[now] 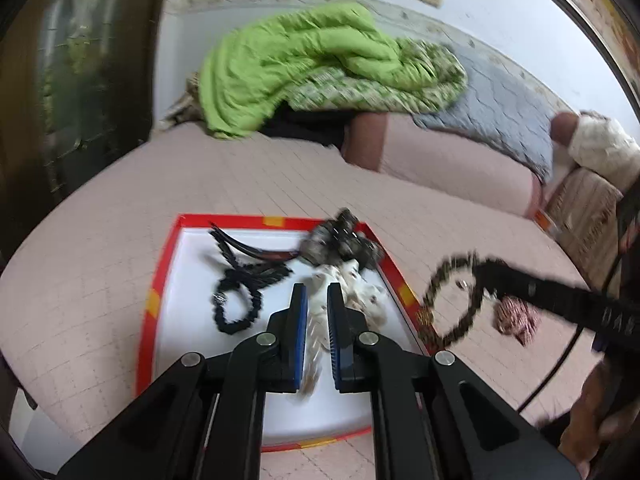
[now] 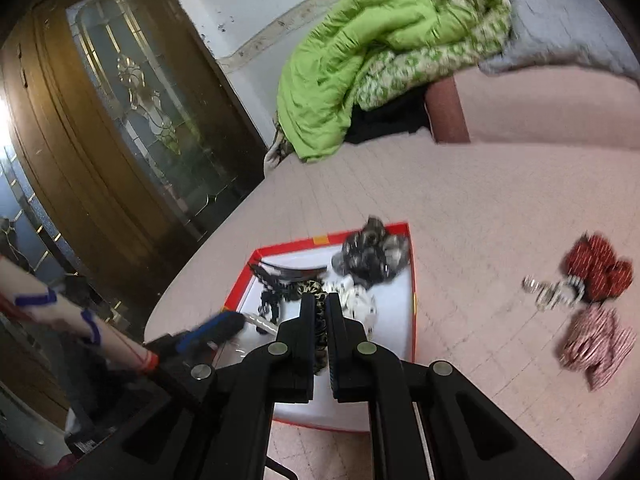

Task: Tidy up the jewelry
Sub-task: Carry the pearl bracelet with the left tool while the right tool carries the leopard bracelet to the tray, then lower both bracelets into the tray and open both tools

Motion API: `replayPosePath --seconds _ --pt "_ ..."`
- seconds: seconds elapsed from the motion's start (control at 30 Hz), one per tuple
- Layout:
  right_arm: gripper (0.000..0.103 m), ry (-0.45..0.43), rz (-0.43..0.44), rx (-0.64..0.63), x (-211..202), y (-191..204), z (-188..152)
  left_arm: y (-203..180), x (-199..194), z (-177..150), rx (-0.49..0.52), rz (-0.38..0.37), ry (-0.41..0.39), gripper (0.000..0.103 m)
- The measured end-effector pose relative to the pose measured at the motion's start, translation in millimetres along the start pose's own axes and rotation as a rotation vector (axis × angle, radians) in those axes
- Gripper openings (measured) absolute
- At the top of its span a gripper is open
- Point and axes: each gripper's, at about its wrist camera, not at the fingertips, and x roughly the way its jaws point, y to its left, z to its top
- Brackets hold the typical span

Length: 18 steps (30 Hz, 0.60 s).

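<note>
We carry a leopard-print loop [image 1: 452, 300] pinched in the right gripper [image 2: 319, 312], its fingers closed on the band, presumably to drop it into the red-rimmed tray [image 1: 160, 280] on the bed [image 1: 100, 280], where a black beaded bracelet [image 1: 236, 300], a white spotted piece [image 1: 360, 292] and a dark bunched piece [image 1: 344, 236] already lie. The left gripper [image 1: 317, 312] hangs over the tray, fingers shut; whether they hold anything we cannot tell. Only the right wrist view shows a red bow [image 2: 598, 268] and a striped pink piece [image 2: 596, 344] well apart from the tray; only the left view shows the loop hanging clear beside the rim.
</note>
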Motion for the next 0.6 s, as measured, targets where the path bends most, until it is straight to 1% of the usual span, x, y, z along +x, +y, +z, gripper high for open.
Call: replayPosePath --seconds 0.1,0.17,0.27,0.37,0.47,0.6 --pt "0.006 0.008 0.039 -0.024 -1 1 -8 -2 0 3 -0.032 0.016 -0.019 0.009" --pt "0.006 0.007 0.057 -0.050 -8 2 -12 -7 1 4 -0.018 0.033 -0.035 0.009" --pt "0.006 -0.003 0.085 -0.076 -16 2 -17 -14 9 7 -0.007 0.038 -0.023 0.009" --pt "0.006 0.005 0.104 -0.066 -15 -4 -22 -15 11 7 0.011 0.050 -0.026 0.009" --pt "0.006 0.015 0.117 -0.040 -9 -13 -24 -6 16 4 -0.015 0.057 -0.006 0.010" --pt "0.006 0.065 0.132 -0.007 12 -18 -28 12 23 1 -0.070 0.053 0.031 0.009"
